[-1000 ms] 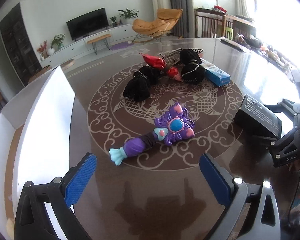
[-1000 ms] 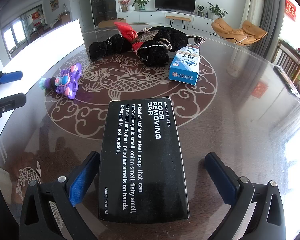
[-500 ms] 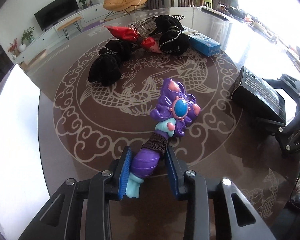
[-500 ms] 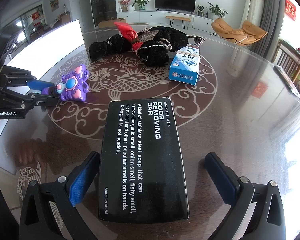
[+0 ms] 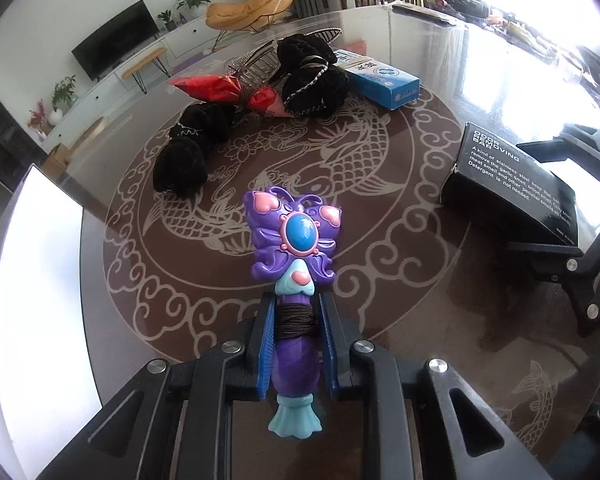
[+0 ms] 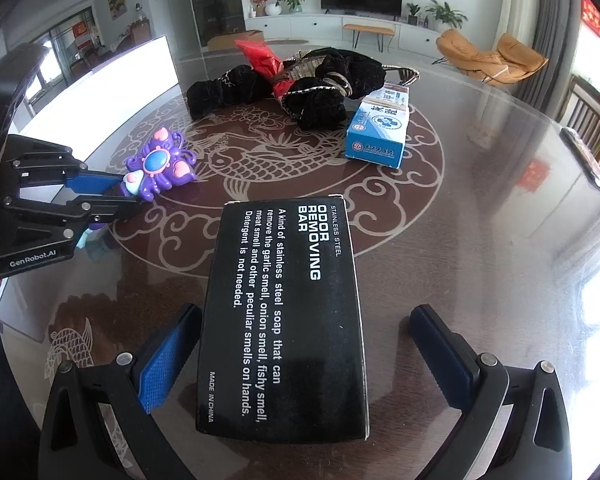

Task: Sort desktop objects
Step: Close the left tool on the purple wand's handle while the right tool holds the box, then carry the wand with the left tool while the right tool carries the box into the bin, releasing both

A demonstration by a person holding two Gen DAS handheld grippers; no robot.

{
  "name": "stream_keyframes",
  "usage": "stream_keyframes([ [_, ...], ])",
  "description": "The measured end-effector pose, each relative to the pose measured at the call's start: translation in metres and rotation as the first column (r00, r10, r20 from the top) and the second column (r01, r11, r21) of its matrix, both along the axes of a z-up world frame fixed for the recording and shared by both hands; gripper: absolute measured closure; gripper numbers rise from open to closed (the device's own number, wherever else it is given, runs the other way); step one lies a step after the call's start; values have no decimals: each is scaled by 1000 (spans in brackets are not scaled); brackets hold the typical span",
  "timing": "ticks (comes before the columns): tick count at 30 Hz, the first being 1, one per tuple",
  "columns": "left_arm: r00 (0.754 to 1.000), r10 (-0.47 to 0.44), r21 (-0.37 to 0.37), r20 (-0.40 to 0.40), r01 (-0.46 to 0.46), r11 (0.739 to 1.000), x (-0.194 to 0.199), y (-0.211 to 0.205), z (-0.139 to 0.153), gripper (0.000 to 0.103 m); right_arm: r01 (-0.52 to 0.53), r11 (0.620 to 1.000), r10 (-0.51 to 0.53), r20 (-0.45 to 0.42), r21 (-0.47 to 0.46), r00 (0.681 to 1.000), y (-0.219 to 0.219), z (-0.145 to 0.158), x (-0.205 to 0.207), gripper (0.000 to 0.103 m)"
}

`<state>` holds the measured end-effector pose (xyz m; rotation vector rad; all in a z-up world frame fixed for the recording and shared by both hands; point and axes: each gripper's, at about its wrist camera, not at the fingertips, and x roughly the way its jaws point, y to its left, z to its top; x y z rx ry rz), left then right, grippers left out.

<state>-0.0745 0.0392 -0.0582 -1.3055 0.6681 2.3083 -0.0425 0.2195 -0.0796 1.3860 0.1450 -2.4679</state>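
A purple butterfly toy wand (image 5: pixel 292 240) lies on the round glass table, and my left gripper (image 5: pixel 296 312) is shut on its handle, blue pads pressing both sides. In the right wrist view the same wand (image 6: pixel 160 166) and left gripper (image 6: pixel 116 196) show at the left. A black box printed "ODOR REMOVING BAR" (image 6: pixel 288 312) lies between the fingers of my right gripper (image 6: pixel 304 344), which stands open; its left pad is near the box edge, the right pad well apart. The black box (image 5: pixel 508 184) also sits at the right of the left wrist view.
Further back lie black velvet scrunchies (image 5: pixel 188 152), a red foil packet (image 5: pixel 228 92), a sparkly hair piece (image 5: pixel 260 60) and a blue-white carton (image 5: pixel 380 80). A white board (image 5: pixel 40 280) lies at the table's left edge. The table (image 6: pixel 480 240) shows bare glass to the right.
My left gripper moved in over the wand's handle and its jaws closed on it. The right gripper and the black box stayed where they were.
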Motion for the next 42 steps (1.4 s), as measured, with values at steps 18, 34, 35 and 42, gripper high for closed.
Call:
stream_keyframes([
  [18, 899, 433, 553, -68, -328, 766, 84, -163, 115, 83, -273, 960, 272, -20, -56, 962, -94, 114, -21, 44],
  [34, 614, 781, 419, 116, -743, 522, 125, -401, 67, 82, -674, 721, 684, 11, -159, 729, -436, 110, 31, 44],
  [35, 604, 787, 396, 124, -758, 519, 123, -403, 60, 81, -690, 712, 700, 45, -133, 713, -447, 96, 34, 43],
  [42, 593, 803, 407, 55, -748, 524, 129, -381, 60, 47, -666, 732, 678, 59, -146, 733, -439, 78, 32, 25],
])
